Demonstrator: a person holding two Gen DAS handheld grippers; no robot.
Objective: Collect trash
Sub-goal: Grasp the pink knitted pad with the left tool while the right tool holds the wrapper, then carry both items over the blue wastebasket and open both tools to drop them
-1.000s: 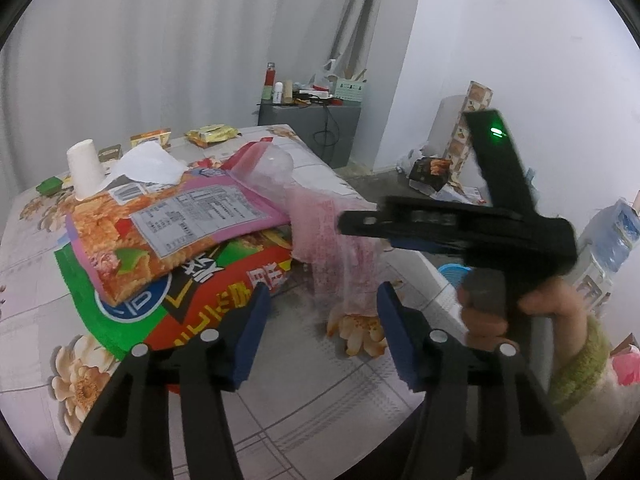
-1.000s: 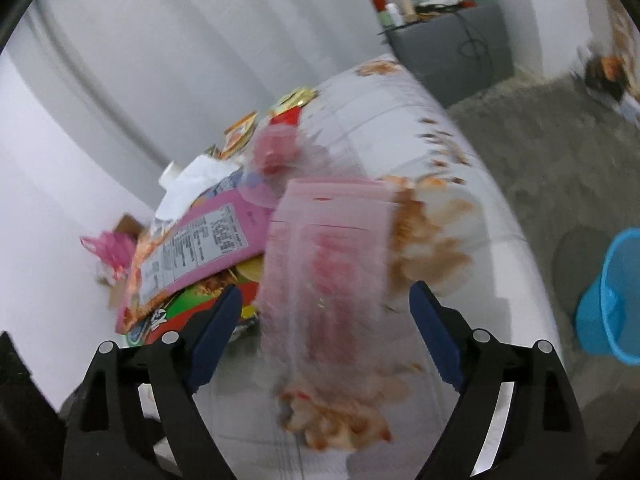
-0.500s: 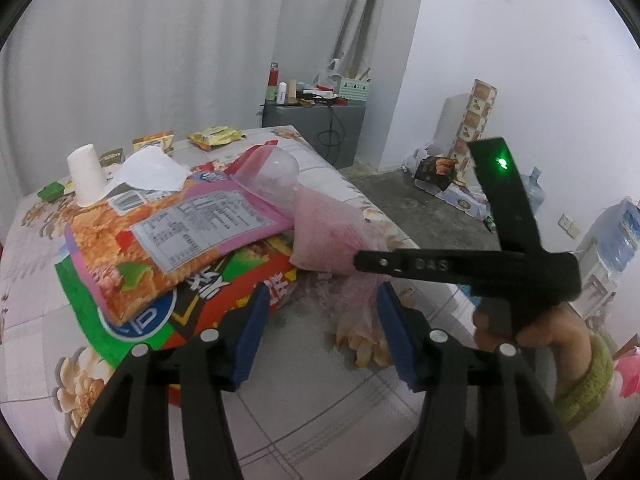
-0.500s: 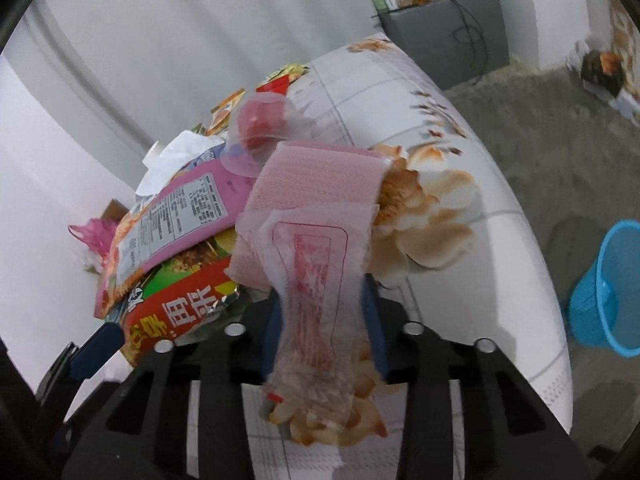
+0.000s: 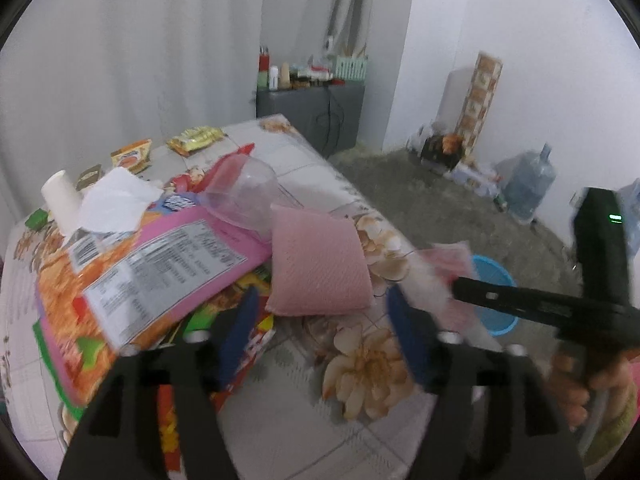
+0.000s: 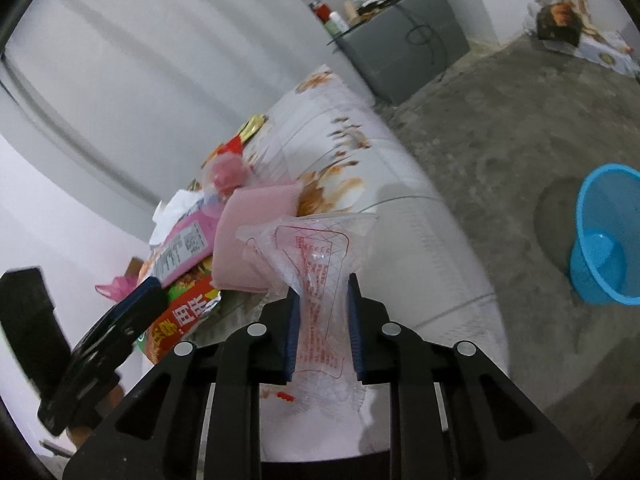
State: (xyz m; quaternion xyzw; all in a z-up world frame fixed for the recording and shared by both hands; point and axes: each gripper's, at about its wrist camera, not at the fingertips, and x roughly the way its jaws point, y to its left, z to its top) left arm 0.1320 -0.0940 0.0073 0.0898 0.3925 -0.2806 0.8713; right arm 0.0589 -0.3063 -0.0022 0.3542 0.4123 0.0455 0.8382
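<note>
My right gripper (image 6: 323,330) is shut on a clear plastic wrapper with red print (image 6: 318,252) and holds it off the table, toward the floor side. In the left wrist view the wrapper (image 5: 448,264) shows blurred in front of the blue bin (image 5: 494,280). The blue bin (image 6: 604,236) stands on the floor to the right. A pink pad (image 5: 316,268) lies on the table. My left gripper (image 5: 324,332) is open and empty, just in front of the pad and the snack bags (image 5: 160,264).
A floral table (image 5: 360,400) carries a clear plastic cup (image 5: 248,192), white tissue (image 5: 116,200), a paper cup (image 5: 60,196) and small packets (image 5: 196,138). A grey cabinet (image 5: 312,108) stands behind. A water jug (image 5: 528,184) and boxes line the wall.
My right gripper closed on the clear wrapper and pulled it off the pink pad, lifting it right toward the bin. The left gripper stayed open and shifted slightly.
</note>
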